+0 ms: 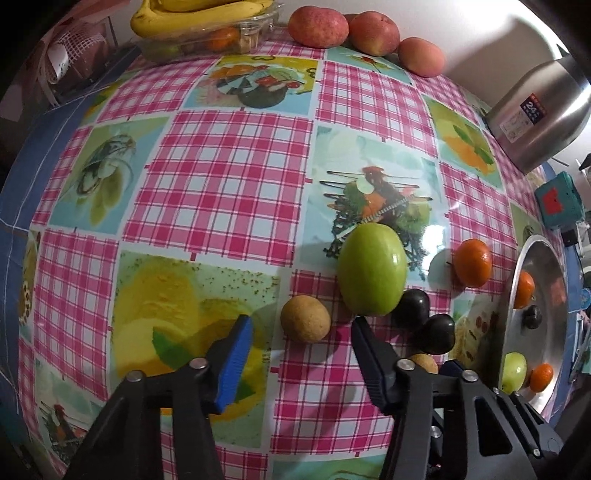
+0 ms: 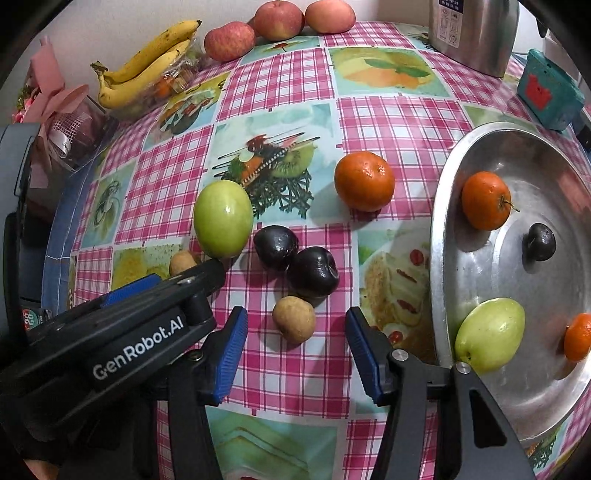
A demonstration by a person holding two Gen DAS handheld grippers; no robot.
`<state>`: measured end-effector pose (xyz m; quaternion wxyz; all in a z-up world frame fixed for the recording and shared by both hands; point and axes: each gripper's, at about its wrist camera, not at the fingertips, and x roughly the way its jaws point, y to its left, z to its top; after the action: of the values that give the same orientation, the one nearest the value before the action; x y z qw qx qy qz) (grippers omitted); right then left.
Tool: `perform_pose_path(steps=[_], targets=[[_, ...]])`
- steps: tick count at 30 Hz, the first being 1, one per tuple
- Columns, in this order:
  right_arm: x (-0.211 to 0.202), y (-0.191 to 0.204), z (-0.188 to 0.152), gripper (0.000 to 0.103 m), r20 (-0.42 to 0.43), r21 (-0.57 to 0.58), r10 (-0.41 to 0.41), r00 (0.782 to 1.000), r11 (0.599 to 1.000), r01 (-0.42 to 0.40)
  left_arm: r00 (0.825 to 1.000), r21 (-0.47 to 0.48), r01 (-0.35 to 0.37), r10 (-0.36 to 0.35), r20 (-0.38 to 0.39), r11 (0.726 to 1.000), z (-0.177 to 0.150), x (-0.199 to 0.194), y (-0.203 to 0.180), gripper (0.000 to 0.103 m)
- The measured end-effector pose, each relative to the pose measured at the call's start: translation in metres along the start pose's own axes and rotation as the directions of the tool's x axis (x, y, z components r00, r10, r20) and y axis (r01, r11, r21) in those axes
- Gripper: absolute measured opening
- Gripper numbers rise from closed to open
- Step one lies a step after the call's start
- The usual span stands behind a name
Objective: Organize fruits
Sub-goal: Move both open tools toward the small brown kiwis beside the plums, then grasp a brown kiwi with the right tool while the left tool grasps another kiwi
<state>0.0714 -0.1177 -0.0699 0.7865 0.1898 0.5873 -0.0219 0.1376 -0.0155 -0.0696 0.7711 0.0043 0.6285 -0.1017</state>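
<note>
On the checked tablecloth lie a green apple, two dark plums, an orange and two small brown fruits. A metal tray at the right holds two oranges, a green apple and a dark plum. My left gripper is open just before one brown fruit; its body shows in the right wrist view. My right gripper is open around the other brown fruit, not touching it.
Bananas on a clear box and three red apples lie at the table's far edge. A steel kettle and a teal box stand at the far right. A pink-wrapped item sits at the left.
</note>
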Motion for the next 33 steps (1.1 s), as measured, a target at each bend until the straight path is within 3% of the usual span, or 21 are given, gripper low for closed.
perform_pose_path(steps=[4, 10, 18, 25, 33], targets=[[0.001, 0.000, 0.001, 0.055, 0.002, 0.007, 0.008, 1.000, 1.000, -0.008, 1.000, 0.002, 0.018, -0.018, -0.005, 1.000, 0.004, 0.001, -0.003, 0.043], [-0.001, 0.001, 0.000, 0.040, 0.000, 0.007, 0.024, 1.000, 1.000, -0.024, 1.000, -0.002, 0.027, -0.027, -0.004, 1.000, 0.004, -0.001, -0.006, 0.028], [-0.003, 0.000, -0.002, 0.024, -0.004, 0.013, 0.044, 0.999, 0.999, -0.044, 1.000, 0.005, 0.026, -0.026, 0.003, 1.000, 0.006, -0.002, -0.008, 0.028], [-0.006, 0.002, -0.002, 0.024, 0.000, 0.008, 0.062, 0.998, 0.998, -0.062, 0.999, -0.016, 0.034, -0.034, 0.015, 0.999, 0.005, -0.010, -0.001, 0.028], [-0.027, 0.002, 0.001, 0.024, 0.048, -0.002, 0.092, 0.995, 0.996, -0.092, 0.995, -0.027, 0.059, -0.057, 0.081, 0.998, 0.010, -0.037, 0.001, 0.028]])
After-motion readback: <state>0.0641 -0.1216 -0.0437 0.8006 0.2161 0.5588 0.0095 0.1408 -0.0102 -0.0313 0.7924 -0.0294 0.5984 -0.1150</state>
